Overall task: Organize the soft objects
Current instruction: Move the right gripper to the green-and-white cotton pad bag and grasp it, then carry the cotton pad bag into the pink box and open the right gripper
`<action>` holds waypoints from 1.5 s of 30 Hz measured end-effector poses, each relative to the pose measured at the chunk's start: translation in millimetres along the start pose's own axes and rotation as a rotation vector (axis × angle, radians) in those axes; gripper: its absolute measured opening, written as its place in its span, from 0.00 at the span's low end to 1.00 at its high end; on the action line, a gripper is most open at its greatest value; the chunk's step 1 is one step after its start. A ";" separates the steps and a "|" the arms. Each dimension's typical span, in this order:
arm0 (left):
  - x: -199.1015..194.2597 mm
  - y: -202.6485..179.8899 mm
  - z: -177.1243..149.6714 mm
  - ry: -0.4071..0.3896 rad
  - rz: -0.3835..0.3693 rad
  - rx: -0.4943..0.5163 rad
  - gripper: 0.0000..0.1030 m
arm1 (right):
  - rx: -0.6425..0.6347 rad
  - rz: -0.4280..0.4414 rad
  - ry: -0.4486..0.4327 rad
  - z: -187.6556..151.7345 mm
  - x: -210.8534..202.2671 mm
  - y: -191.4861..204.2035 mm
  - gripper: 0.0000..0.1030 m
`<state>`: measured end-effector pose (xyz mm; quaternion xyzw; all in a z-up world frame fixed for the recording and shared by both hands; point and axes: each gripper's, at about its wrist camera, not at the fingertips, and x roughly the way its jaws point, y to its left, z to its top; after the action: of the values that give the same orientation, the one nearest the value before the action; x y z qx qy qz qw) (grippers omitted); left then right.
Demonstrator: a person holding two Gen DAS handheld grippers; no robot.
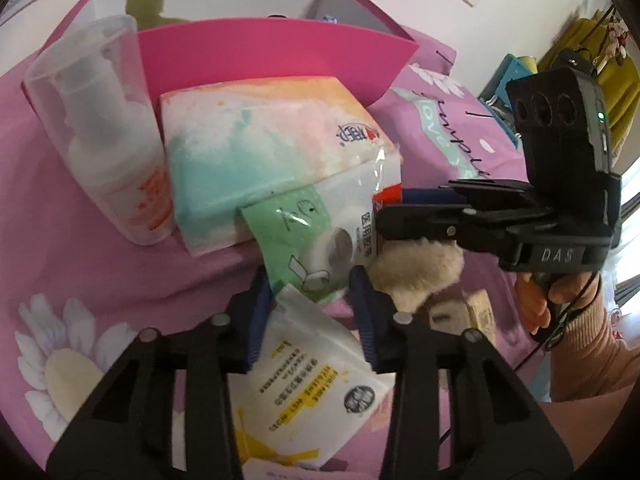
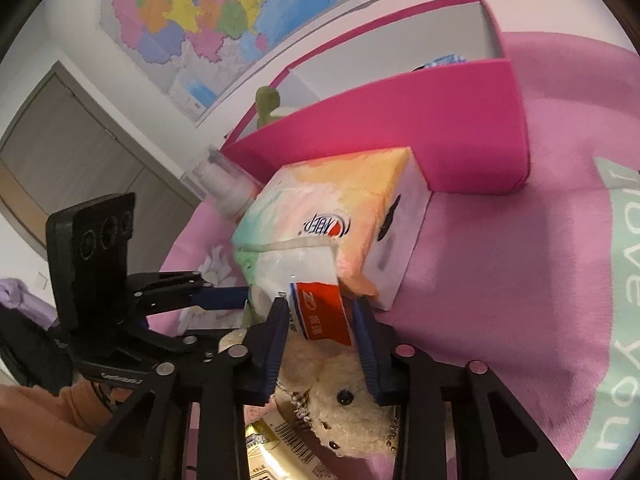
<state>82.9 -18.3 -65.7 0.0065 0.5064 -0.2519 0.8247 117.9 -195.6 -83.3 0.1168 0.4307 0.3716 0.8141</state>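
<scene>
On the pink flowered bedspread (image 1: 100, 272), a jumble of soft goods lies in front of an open pink box (image 1: 276, 56), whose near wall hides most of what sits inside; only the top of a green plush figure (image 1: 146, 0) and a sliver of something blue show over the rim. Leaning against that wall is a pastel tissue pack (image 1: 256, 152), with a clear-capped pump bottle (image 1: 100, 136) tilted beside it. A green-and-white packet in clear wrap (image 1: 316, 236) pokes out from under the tissue pack; its printing is too small and glare-struck to read. The left gripper (image 1: 310, 312) hangs over a white wipes packet (image 1: 320, 376), jaws spread to either side of it and not closed on anything. The right gripper (image 2: 320, 328) comes in from the side with its jaws parted around the orange-and-white end of that wrapped packet (image 2: 320, 312); whether the pads actually touch it I cannot tell. Beneath it lies a cream plush toy (image 2: 340, 396), partly covered by the jaws, and a barcoded wrapper (image 2: 280, 440) is cut off at the frame's bottom.
</scene>
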 end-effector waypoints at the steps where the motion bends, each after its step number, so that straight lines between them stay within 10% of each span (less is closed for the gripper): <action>1: 0.3 0.5 0.4 0.000 -0.004 -0.002 0.40 | -0.009 -0.007 0.006 -1.0 2.0 0.8 0.23; 27: -78.8 -17.4 85.0 -0.227 0.055 0.043 0.36 | -0.122 -0.035 -0.206 53.3 -57.5 31.9 0.09; 45: -38.8 24.1 178.6 -0.127 0.128 -0.108 0.37 | -0.005 -0.070 -0.243 141.2 -29.7 -7.3 0.09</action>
<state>227.6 -28.9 48.0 -0.0217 0.4643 -0.1706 0.8688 222.3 -203.3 16.2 0.1438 0.3315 0.3272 0.8731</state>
